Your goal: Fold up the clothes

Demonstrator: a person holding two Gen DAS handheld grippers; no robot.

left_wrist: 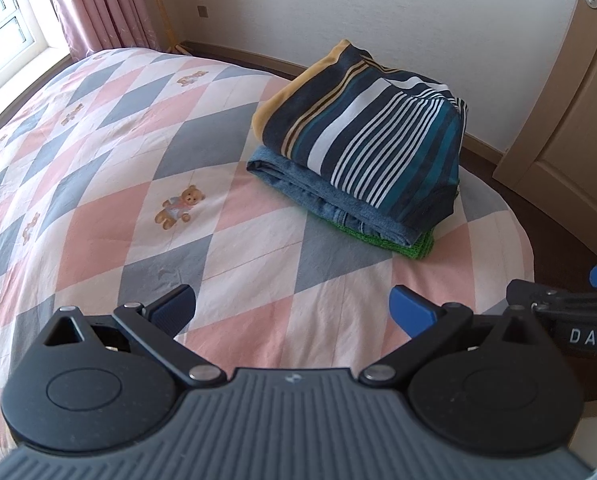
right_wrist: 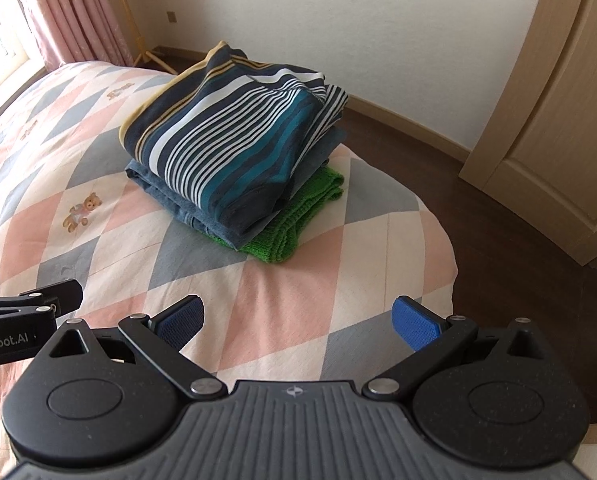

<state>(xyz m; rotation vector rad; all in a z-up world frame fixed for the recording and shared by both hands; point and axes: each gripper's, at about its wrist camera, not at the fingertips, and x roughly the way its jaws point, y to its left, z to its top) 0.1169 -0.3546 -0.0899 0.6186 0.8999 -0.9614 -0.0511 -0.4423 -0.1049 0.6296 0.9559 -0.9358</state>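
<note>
Ahead of the fingers, the green knit (right_wrist: 294, 220) is mostly covered by the denim piece (right_wrist: 170, 196), itself largely hidden under the striped garment (right_wrist: 226, 140); the door (right_wrist: 558, 120) is cut off.

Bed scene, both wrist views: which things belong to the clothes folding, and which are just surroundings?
Job:
- striped shirt, folded, top of the stack
- blue denim garment, beneath it
- green knitted garment, bottom
- left gripper, open
- right gripper, open

Surroundings:
- patchwork bedspread
- pink curtain
- wooden door
</note>
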